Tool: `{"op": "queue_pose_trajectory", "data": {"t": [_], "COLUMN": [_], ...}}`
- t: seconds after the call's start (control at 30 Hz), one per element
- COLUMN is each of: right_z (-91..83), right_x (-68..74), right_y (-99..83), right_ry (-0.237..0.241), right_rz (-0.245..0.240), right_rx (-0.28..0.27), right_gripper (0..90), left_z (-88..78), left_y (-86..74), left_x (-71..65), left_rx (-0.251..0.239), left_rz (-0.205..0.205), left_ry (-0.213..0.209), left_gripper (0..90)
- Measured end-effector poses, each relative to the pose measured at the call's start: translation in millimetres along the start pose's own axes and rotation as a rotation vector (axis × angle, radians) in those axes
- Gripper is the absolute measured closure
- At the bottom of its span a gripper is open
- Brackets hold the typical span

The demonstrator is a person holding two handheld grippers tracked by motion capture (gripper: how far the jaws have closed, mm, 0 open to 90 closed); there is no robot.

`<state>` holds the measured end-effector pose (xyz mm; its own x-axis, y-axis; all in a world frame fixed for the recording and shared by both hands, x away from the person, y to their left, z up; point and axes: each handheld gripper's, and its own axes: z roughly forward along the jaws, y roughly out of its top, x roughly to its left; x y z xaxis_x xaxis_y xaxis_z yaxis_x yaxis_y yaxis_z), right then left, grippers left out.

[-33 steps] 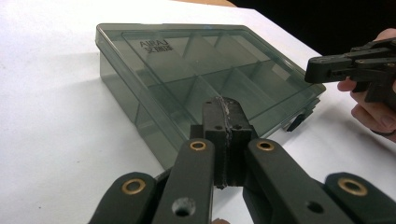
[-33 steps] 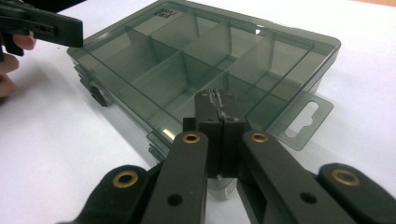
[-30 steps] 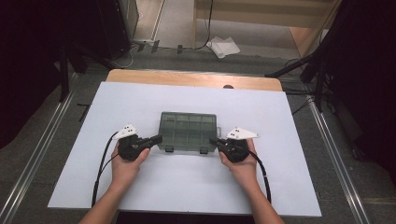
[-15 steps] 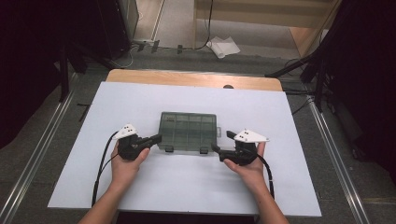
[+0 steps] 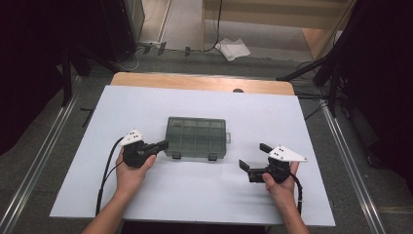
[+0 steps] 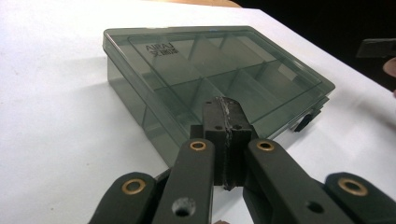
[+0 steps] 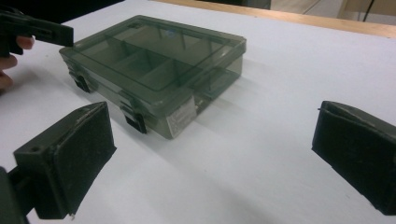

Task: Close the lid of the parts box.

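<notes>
Smoky translucent plastic compartment box [image 5: 196, 138], rectangular, lid shut, lying flat near the middle of the white table sheet [image 5: 204, 195]. Dividers visible through the lid; two dark latches [image 5: 213, 157] on the long side nearest the person. Wide bare sheet on every side of the box; bare wooden strip of tabletop [image 5: 199, 83] beyond the far edge of the sheet. Sheet edges well apart from the box on all sides.

Left gripper [image 5: 163, 144]: black, two-jawed, held in the left hand [image 5: 130, 173], at the left short end of the box near its front corner. Jaws pressed together, pad against pad, nothing between them. Tips at or just above the lid edge [image 6: 224, 105]; contact with the lid not determinable. Black cable [image 5: 104, 178] trailing back along the forearm.

Right gripper [image 5: 253, 158]: black, grey three-cornered plate on top, held in the right hand [image 5: 282, 187], clear of the box, off its front right corner, open sheet between. Jaws spread wide, having just been opening, nothing between them but bare sheet. Pads [image 7: 70, 154] short of the box, no contact. Box right end and latch side ahead of the spread jaws in the right gripper view [image 7: 159, 65].
</notes>
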<state>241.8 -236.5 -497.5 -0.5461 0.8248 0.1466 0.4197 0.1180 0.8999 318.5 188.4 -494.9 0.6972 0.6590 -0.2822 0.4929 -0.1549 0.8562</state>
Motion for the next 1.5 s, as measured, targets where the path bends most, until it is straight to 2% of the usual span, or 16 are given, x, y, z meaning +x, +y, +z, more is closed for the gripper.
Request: {"op": "queue_pose_trajectory", "data": {"t": [0.17, 0.2, 0.27, 0.3, 0.37, 0.5, 0.63, 0.7, 0.77, 0.9, 1.27, 1.5], "right_z": [-13.4, -15.0, -18.9, -20.9, -24.1, -29.0, -31.7, -33.5, -36.3, -40.8, -55.2, -64.0], "right_x": [-5.3, -6.0, -8.7, -9.2, -11.2, -13.5, -14.8, -15.6, -16.1, -17.7, -22.1, -25.0], "right_y": [-6.2, -7.1, -9.2, -10.3, -12.4, -17.0, -20.2, -21.4, -22.0, -23.5, -30.1, -35.0], "right_ry": [-0.017, -0.020, -0.023, -0.027, -0.032, -0.044, -0.050, -0.052, -0.053, -0.059, -0.079, -0.102], "right_rz": [0.003, 0.009, 0.010, 0.020, 0.027, 0.026, 0.025, 0.027, 0.034, 0.035, 0.056, 0.061], "right_rx": [-0.005, -0.004, -0.008, -0.007, -0.008, -0.005, 0.006, 0.006, 0.009, 0.002, -0.003, -0.004], "right_gripper": [0.0, 0.0, 0.0, 0.0, 0.0, 0.0, 0.0, 0.0, 0.0, 0.0, 0.0, 0.0], "left_z": [-3.3, -4.7, -9.2, -12.2, -19.1, -30.0, -40.1, -45.9, -53.3, -68.1, -95.2, -105.7], "left_y": [-1.7, -2.1, -2.3, -1.9, -0.1, 0.5, -2.5, -5.5, -7.9, -11.4, -27.2, -33.1], "left_x": [-3.0, -3.8, -5.4, -5.9, -7.3, -7.2, -6.0, -4.6, -3.4, -4.0, 5.1, 7.4], "left_rx": [-0.010, -0.022, -0.033, -0.050, -0.068, -0.091, -0.082, -0.079, -0.094, -0.111, -0.119, -0.139], "left_rz": [0.031, 0.038, 0.065, 0.072, 0.090, 0.092, 0.086, 0.097, 0.079, 0.098, 0.106, 0.099], "left_ry": [0.016, 0.015, 0.024, 0.014, 0.020, 0.026, 0.055, 0.035, 0.001, 0.006, 0.071, 0.083], "left_gripper": [88.6, 79.7, 77.6, 76.2, 66.3, 41.4, 12.3, 0.4, 0.0, 0.0, 0.0, 0.0]}}
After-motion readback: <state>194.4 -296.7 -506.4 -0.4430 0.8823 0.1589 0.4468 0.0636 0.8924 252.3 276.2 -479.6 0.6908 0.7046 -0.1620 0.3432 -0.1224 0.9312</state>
